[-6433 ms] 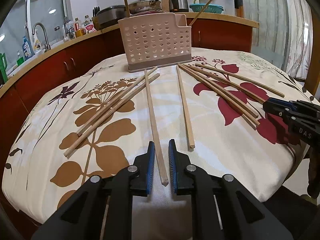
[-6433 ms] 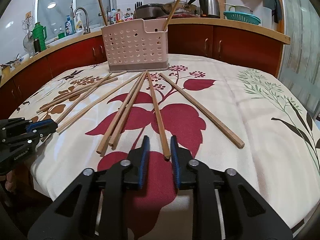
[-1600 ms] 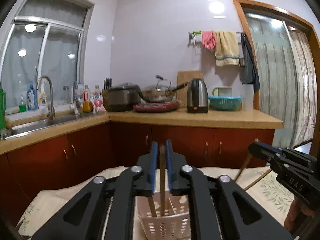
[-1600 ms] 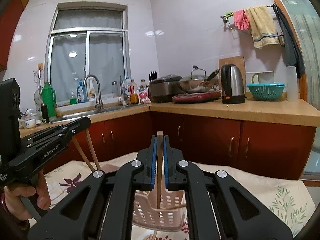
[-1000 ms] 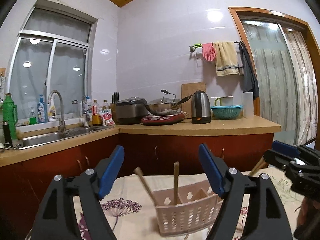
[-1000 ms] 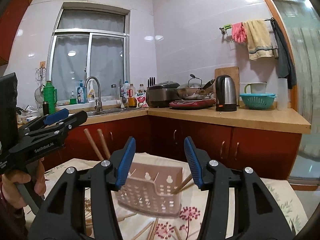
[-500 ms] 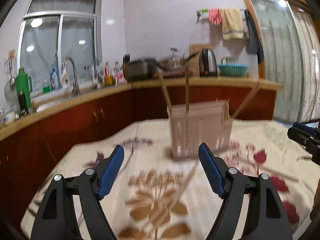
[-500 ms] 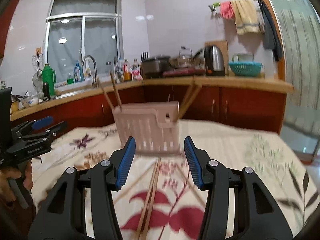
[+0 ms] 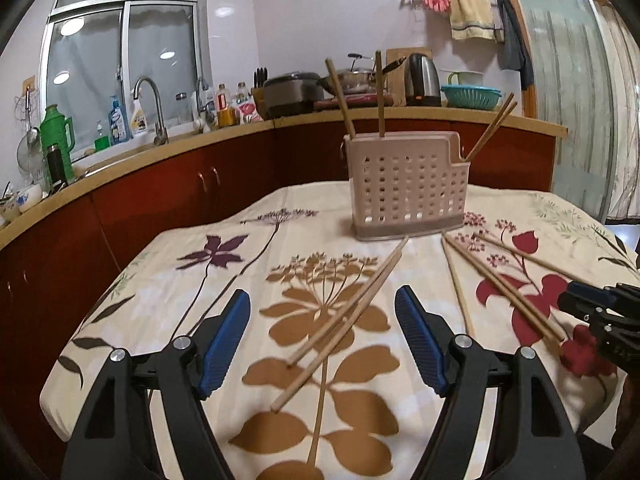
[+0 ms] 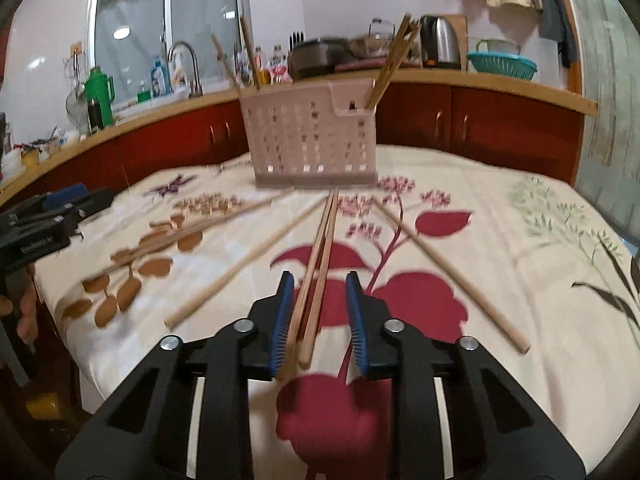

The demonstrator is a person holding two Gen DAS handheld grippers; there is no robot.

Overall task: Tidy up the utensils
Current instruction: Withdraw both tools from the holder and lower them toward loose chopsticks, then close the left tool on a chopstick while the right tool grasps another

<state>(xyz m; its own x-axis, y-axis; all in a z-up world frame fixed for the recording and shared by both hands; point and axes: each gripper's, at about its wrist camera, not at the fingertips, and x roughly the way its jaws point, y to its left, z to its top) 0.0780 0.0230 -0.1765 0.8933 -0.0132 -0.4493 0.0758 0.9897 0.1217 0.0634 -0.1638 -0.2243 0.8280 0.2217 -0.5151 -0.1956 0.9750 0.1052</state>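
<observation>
Chopsticks (image 9: 338, 322) are lying loose on the tablecloth (image 9: 168, 276) again before both spread, empty grippers, left (image 9: 322, 338) and right (image 10: 318, 318), now that two more are standing in the basket (image 9: 404, 188), suggesting another pickup is beginning.

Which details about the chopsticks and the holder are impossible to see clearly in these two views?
- Left wrist view: the lower ends of the standing chopsticks are hidden behind the holder wall, so their compartments are unclear.
- Right wrist view: motion blur smears the chopsticks on the left of the tablecloth; their number is uncertain.
- Right wrist view: the near ends of the pair of chopsticks pass behind the right gripper.
</observation>
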